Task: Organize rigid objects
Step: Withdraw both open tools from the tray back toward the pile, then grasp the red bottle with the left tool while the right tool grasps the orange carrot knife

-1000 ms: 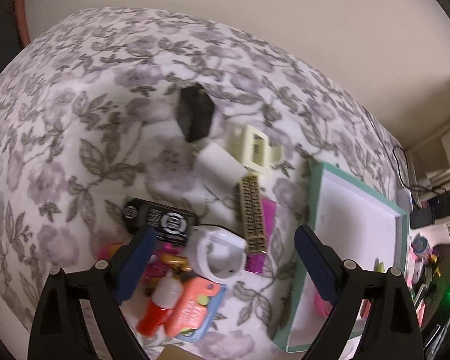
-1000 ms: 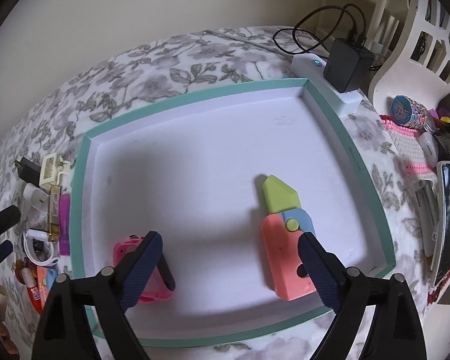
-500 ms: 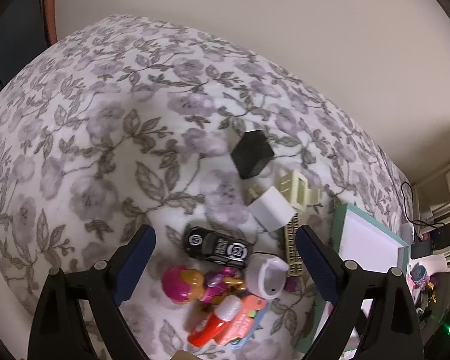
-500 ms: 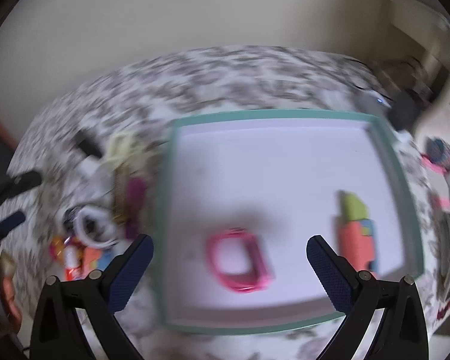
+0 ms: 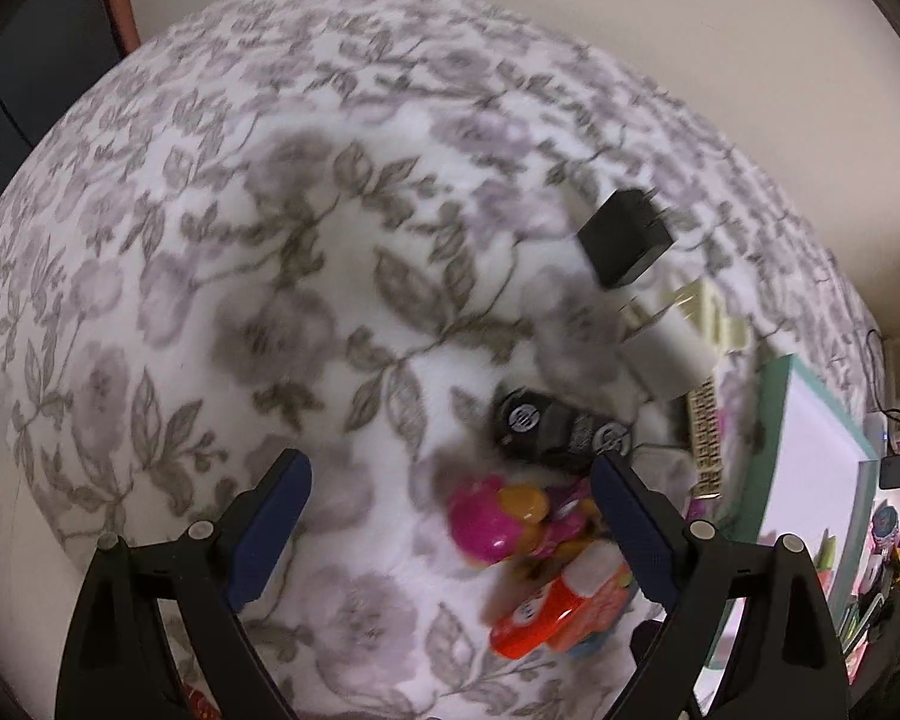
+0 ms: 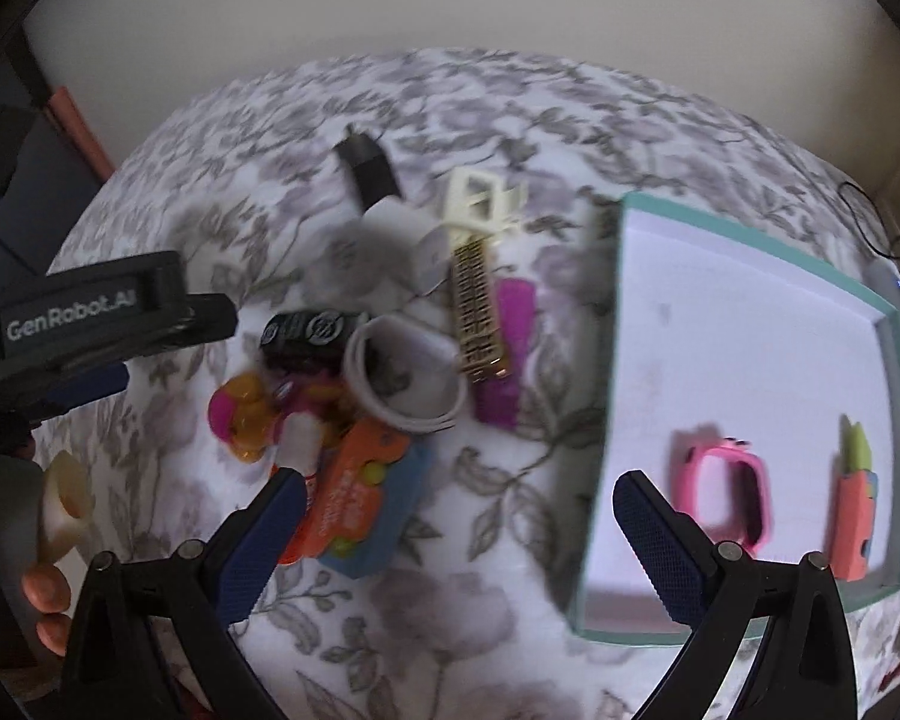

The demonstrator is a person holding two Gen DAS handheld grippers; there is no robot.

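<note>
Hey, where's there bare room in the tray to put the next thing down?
The white tray is bare across its far half, beyond the pink watch and orange toy. The pile on the floral cover left of it is crowded.

both fisheye views are dim and soft, lit by flat indoor light with a warm cast on the wall. straight lines bow outward and a dark round vignette fills the corners. motion blur smears the floral cloth and the small toys in the left wrist view; the black charger is streaked. the right wrist view is blurrier still — the teal-rimmed tray and the pink watch look doubled. faint grey shadows lie under the objects. each claw's dark arms stay sharp at the bottom edge — no glare anywhere.
</note>
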